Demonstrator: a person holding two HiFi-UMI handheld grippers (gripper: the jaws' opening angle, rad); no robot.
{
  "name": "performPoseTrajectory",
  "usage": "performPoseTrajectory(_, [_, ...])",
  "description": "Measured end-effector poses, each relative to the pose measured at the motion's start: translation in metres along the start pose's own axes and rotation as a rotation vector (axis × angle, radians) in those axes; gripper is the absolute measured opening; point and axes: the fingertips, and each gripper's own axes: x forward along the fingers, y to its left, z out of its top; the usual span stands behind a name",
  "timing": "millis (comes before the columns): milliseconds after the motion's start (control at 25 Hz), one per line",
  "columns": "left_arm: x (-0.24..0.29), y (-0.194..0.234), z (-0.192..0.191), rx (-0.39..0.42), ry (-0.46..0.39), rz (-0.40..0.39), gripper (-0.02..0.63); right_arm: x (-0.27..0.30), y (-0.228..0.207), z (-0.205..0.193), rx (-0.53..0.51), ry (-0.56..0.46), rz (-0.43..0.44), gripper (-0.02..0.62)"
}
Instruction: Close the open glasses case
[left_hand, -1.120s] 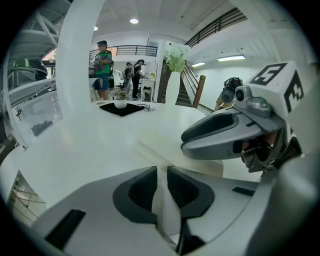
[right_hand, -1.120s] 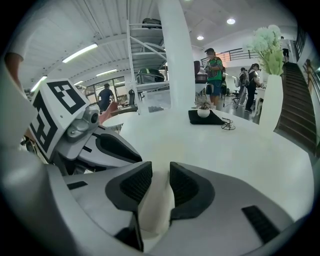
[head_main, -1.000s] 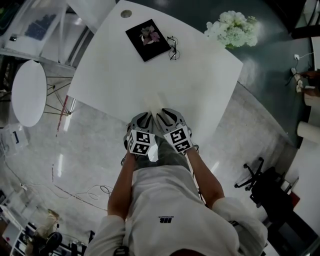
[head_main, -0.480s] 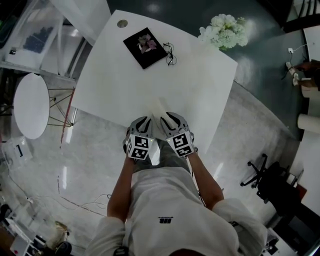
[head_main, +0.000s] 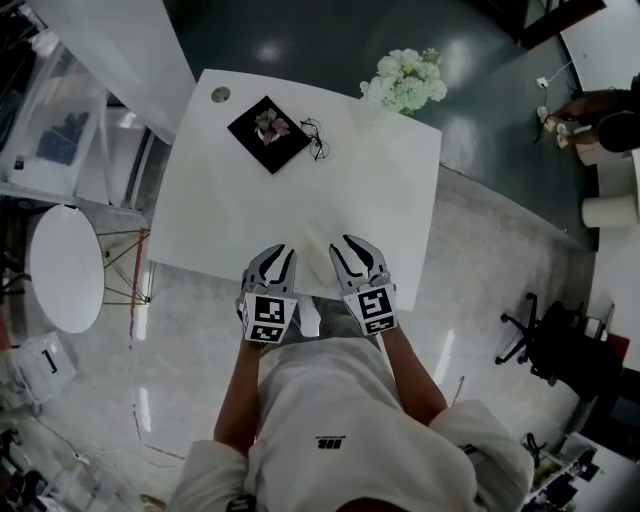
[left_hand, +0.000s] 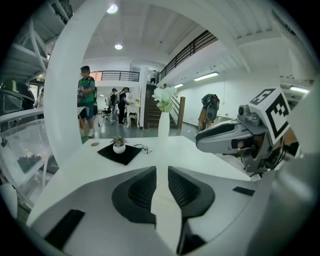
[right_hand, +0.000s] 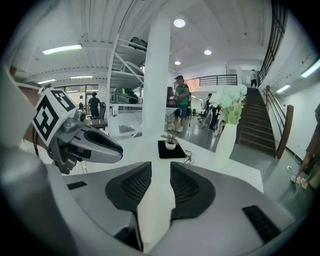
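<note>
I cannot make out a glasses case in any view. A pair of dark-framed glasses lies on the far side of the white table, beside a black mat that carries a small potted plant. My left gripper and right gripper hover side by side at the table's near edge, far from the glasses. Each pair of jaws stands almost together with only a thin slit, and nothing is between them.
A white vase of white flowers stands at the table's far right corner. A round white side table is on the left and an office chair on the right. People stand far behind the table.
The table now sits farther off in the head view. Both grippers have drawn back to its near edge and moved slightly apart. Their jaws look unchanged.
</note>
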Motion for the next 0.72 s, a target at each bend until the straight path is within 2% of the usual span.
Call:
performPoseTrajectory(160, [-0.011,0.001,0.035,0.058,-0.061,-0.036,0.098,-0.016,-0.003,0.023,0.012,-0.039,-0.063,0.118])
performPoseTrajectory(320, [-0.018,0.000,0.054,0.115,-0.096,-0.072,0.100,-0.025,-0.002,0.033,0.037,-0.056,-0.105,0.118])
performPoseTrajectory(480, [-0.023,0.001,0.061,0.144,-0.105,-0.098,0.100,-0.031,0.000,0.035,0.055,-0.055,-0.136,0.118])
performPoseTrajectory(720, [-0.019,-0.005,0.050,0.149,-0.086,-0.151,0.100,-0.039,-0.005,0.035,0.067,-0.044,-0.196,0.118])
